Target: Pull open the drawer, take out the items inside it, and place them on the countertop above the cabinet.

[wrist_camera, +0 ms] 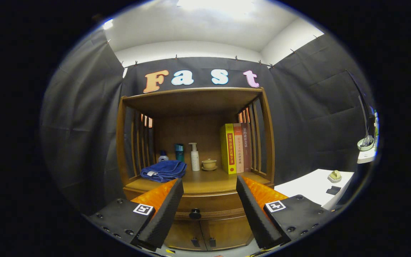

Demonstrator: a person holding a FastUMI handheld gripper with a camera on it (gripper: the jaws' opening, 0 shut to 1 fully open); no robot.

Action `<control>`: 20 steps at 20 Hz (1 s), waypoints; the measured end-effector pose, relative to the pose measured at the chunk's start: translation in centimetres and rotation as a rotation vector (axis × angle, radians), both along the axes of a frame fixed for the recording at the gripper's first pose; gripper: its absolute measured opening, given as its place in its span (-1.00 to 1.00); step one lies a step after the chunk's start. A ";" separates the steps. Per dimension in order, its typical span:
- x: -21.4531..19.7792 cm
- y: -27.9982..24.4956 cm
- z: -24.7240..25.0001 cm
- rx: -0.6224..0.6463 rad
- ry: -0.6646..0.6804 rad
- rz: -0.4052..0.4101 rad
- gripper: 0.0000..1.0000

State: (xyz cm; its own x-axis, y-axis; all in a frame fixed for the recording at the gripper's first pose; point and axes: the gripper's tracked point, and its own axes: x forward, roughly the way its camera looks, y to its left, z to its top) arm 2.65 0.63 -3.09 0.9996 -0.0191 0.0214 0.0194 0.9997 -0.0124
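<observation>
The tongs (209,189) stand wide open, gripping nothing, the closed brown wooden drawer (205,207) with its round dark knob (195,213) just ahead between the fingers, under the wooden cabinet's table (205,182) bearing a folded blue towel (163,170)

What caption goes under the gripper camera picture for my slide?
Open gripper lined up ahead of the closed drawer's knob, below the countertop holding a blue towel.

yellow book (228,148): Chinese title down the spine, in a red band (too small to read surely) | reddish books (243,146) at its 3 o'clock: Chinese spine lettering, unreadable | gripper (209,181), fingers spread wide: square coded tags (143,209) at 9 and 3 o'clock of the drawer knob (195,213)
</observation>
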 end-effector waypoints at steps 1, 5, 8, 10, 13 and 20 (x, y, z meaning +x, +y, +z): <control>0.4 0.6 -0.8 -0.003 0.010 0.008 0.97; 2.5 1.3 -4.3 -0.026 0.042 0.014 0.96; 3.9 2.4 -6.7 -0.014 0.075 0.036 0.97; 4.9 3.1 -8.4 -0.014 0.090 0.048 0.97; 6.7 3.9 -12.0 -0.025 0.131 0.063 0.96; 9.0 6.3 -19.7 -0.006 0.232 0.139 0.97</control>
